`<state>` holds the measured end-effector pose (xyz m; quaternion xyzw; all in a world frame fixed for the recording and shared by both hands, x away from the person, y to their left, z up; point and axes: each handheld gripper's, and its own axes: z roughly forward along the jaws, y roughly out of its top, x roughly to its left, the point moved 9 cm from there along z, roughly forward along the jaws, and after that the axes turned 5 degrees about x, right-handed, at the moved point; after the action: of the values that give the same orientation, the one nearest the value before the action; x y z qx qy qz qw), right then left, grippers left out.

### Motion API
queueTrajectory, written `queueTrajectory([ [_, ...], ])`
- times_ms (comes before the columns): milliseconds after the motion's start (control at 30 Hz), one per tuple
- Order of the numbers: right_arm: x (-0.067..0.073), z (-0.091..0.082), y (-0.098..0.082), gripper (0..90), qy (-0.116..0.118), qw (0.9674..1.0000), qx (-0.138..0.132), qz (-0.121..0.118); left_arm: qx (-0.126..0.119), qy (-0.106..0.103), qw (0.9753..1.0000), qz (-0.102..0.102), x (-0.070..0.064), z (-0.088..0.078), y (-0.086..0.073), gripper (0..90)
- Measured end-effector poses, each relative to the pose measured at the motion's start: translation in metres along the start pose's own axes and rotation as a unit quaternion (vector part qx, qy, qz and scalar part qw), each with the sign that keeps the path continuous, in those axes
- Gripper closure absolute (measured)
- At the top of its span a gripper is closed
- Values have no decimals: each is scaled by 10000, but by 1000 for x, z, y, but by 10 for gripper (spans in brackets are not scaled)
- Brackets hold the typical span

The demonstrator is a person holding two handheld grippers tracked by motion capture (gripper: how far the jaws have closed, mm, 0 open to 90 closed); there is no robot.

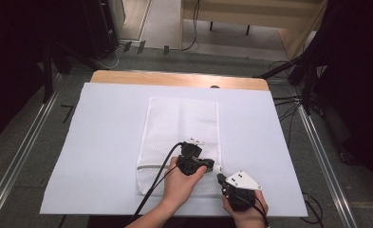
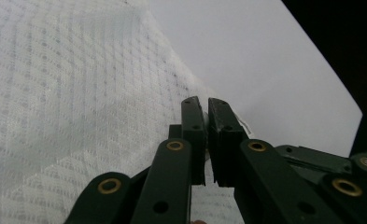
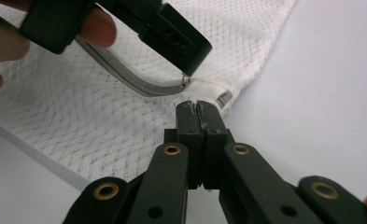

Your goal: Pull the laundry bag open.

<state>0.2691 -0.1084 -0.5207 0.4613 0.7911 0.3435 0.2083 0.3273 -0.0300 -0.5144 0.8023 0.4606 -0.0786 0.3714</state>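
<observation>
I am working on a white mesh laundry bag that lies flat on the white sheet covering the worktop, in the centre of the high view, with its zipped end toward the lower edge of the frame. Both hands sit at that lower right corner of the bag.

In the right gripper view, the right gripper has its jaws clenched at the bag's corner hem, apparently pinching the fabric beside a small grey tab. Above it, in the upper middle of that frame, the left gripper tips down onto the small metal zipper pull, where the grey zipper ends. In the left gripper view, the left gripper's jaws are closed almost together over the mesh; whether they actually have hold of the pull I cannot tell.

I judge the step in hand to be starting the zipper open: the right side anchors the corner while the left takes the pull. The next move calls for a firm pinch on that tiny pull, then a steady draw along the zipper toward the left of the high view, with the corner kept taut.

The bag looks flat and I see nothing inside it, though the mesh hides detail.
</observation>
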Motion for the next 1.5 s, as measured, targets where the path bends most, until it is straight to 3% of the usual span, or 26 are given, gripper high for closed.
queueTrajectory([
  [200,2,-3,3,900,33,9999,-39,131,-165,-96,9998,52,3,-9,-3,876],
  [333,1,-5,6,900,224,9985,-149,482,-324,-76,9990,292,1,-19,-6,877],
  [500,4,-8,9,900,262,9989,-176,357,-450,-86,9983,353,1,-24,-6,878],
  [633,3,-12,15,900,81,9985,-317,449,-509,-51,9976,474,1,-28,-8,878],
  [800,-2,-17,18,900,-17,9969,-484,624,-501,13,9971,568,3,-31,-10,879],
  [933,-2,-15,15,900,-1,9973,-367,638,-476,53,9969,631,4,-33,-13,879],
  [1000,-4,-13,14,900,-97,9975,-327,612,-419,2,9973,607,10,-35,-20,878],
  [1100,-4,-11,14,900,-24,9970,-296,716,-365,-31,9978,557,14,-34,-28,878],
  [1333,-2,-15,17,900,51,9962,-438,750,-484,-152,9978,439,15,-40,-26,879],
  [1367,-4,-17,19,900,85,9947,-515,887,-462,-81,9976,516,15,-40,-27,879],
  [1500,-7,-15,18,900,68,9945,-474,934,-405,94,9974,597,20,-40,-32,880],
])
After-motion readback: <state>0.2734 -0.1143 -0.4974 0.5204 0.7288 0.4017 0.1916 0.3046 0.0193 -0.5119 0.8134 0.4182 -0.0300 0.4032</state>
